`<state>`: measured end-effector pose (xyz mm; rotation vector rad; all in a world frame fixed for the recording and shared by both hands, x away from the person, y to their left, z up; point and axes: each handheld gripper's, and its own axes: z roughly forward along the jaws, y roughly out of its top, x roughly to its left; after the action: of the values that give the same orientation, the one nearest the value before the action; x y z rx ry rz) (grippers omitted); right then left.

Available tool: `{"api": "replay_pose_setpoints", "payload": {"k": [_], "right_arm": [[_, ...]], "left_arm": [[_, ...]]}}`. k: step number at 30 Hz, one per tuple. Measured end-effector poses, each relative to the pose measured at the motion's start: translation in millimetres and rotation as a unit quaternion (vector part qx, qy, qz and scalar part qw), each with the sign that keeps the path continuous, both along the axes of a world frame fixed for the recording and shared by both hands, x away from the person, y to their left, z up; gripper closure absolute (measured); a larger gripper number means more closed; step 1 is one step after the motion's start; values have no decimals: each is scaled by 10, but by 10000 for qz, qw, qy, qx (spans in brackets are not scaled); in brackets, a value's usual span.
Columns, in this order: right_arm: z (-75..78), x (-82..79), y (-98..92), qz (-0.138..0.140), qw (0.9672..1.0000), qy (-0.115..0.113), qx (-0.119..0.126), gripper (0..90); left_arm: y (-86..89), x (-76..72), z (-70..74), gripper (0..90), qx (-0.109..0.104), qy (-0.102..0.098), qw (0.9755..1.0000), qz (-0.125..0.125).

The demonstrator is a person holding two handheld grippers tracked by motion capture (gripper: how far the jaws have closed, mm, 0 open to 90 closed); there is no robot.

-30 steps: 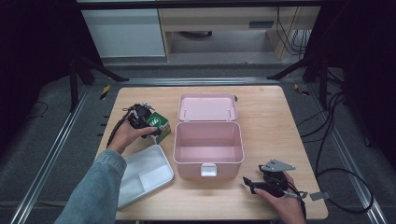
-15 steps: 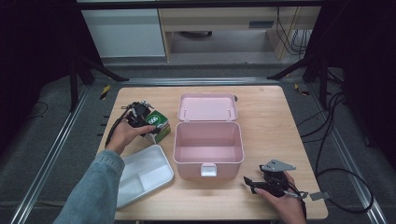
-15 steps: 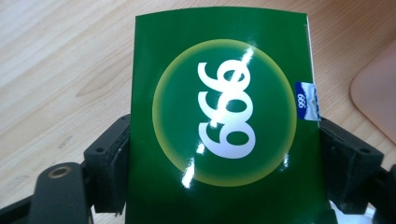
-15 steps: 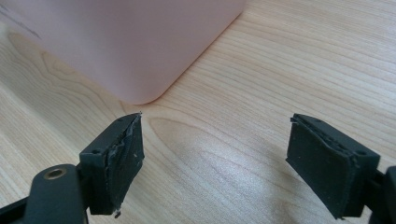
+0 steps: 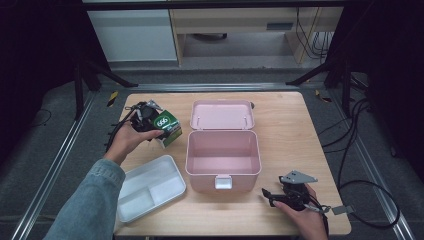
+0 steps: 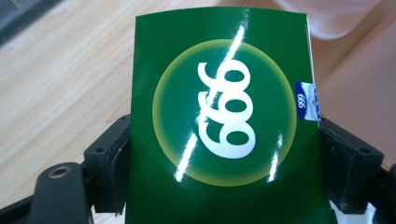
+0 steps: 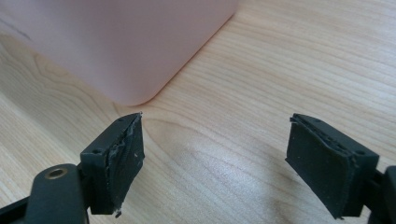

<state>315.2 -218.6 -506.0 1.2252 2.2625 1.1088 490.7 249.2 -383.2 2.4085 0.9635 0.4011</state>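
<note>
A green box (image 5: pixel 167 128) printed "666" (image 6: pixel 224 116) sits between the two jaws of my left gripper (image 5: pixel 159 131), which is shut on it left of the pink case. The open pink case (image 5: pixel 223 158) stands at the table's middle with its lid (image 5: pixel 222 114) laid back; I see nothing inside it. My right gripper (image 5: pixel 268 195) rests low at the front right, open with nothing between its jaws (image 7: pixel 212 163). A rounded corner of the pink case (image 7: pixel 121 46) lies just beyond its jaws.
A white divided tray (image 5: pixel 148 187) lies at the front left, near the sleeve of the left arm. Bare wooden tabletop (image 5: pixel 295 130) stretches to the right of the case. Cables (image 5: pixel 367 195) trail off the right edge.
</note>
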Motion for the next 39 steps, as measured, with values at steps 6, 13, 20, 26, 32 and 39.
{"api": "replay_pose_setpoints", "payload": {"k": [6,13,20,26,32,39], "right_arm": [[40,-33,-15,-43,9999,-83,38,195],[59,-40,14,-31,9999,-112,-2,204],[41,-18,17,-18,9999,-113,-32,205],[38,-23,8,-40,10000,-89,-5,205],[28,-14,2,-29,9999,-87,42,206],[39,-37,-22,-63,9999,-108,100,207]], "left_arm": [[-35,-75,233,177,50,-172,9998,-33],[-12,-241,514,177,163,-380,9990,-176],[11,-389,820,177,127,-499,9978,-409],[-92,-448,988,177,27,-535,9959,-735],[-306,-477,1072,176,21,-504,9923,-1128],[-584,-526,1105,177,-76,-453,9877,-1492]]}}
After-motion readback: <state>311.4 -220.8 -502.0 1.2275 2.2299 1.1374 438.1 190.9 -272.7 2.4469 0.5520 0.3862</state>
